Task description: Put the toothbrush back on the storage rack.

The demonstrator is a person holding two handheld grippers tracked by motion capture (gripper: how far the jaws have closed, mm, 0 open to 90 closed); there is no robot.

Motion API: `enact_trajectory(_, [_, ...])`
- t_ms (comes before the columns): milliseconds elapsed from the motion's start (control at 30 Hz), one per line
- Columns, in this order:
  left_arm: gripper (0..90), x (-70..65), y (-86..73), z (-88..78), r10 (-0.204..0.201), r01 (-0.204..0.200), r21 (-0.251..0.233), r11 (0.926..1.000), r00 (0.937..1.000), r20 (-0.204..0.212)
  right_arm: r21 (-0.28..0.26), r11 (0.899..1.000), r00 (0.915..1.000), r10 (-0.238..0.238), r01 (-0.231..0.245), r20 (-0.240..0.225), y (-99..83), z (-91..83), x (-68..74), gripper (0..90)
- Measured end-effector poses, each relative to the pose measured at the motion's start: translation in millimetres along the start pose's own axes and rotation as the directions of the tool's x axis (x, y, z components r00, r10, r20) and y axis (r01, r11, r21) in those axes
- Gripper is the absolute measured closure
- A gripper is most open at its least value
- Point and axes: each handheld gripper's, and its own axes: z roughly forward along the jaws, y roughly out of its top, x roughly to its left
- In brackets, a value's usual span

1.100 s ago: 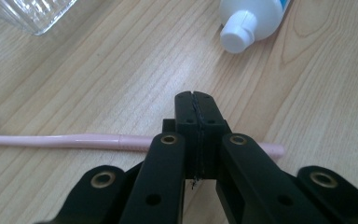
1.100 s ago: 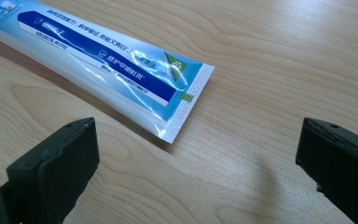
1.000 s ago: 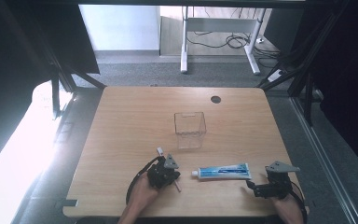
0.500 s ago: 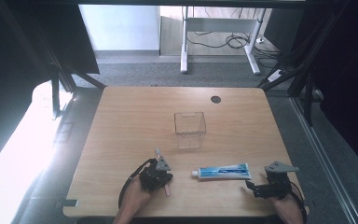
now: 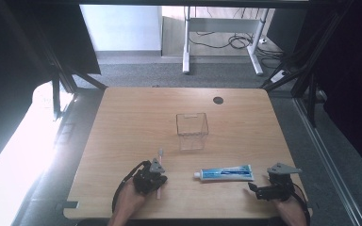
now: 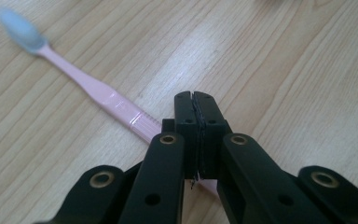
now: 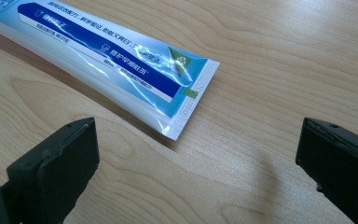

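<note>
At the near left of the table (image 5: pixel 122 122), the left hand-held gripper (image 6: pixel 196 100) stands with its jaws pressed together, nothing visibly clamped between the pads. The pink toothbrush (image 6: pixel 107 100) lies flat on the wood and passes beneath the jaws; its long axis runs from under them out toward 10 o'clock in the left gripper view, bristle head (image 6: pixel 21 30) at the far end. In the high view the toothbrush (image 5: pixel 160 155) points toward 12 o'clock, with the clear plastic box (image 5: pixel 192 130) at about 1 o'clock from this gripper.

The right hand-held gripper (image 7: pixel 196 154) is spread wide and holds nothing. The toothpaste tube (image 7: pixel 121 60) lies flat, its crimped end nearest, at 11 o'clock. Judgement: the left hand is nearer the toothbrush, and its jaws must open before any grasp across the handle.
</note>
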Motion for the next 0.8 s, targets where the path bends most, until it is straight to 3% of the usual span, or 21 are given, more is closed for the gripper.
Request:
enact_trajectory(467, [88.4, 11.4, -12.8, -8.9, -0.035, 0.035, 0.012, 0.9993, 0.9990, -0.026, 0.000, 1.000, 1.0000, 0.000, 0.000, -0.001, 0.2, 0.8, 0.8, 0.0])
enact_trajectory(800, [89.3, 26.7, -22.7, -19.1, -0.060, 0.061, 0.023, 0.9979, 0.9968, -0.053, 0.004, 1.000, 1.0000, -0.001, 0.001, -0.004, 0.1, 1.8, 1.3, 0.0])
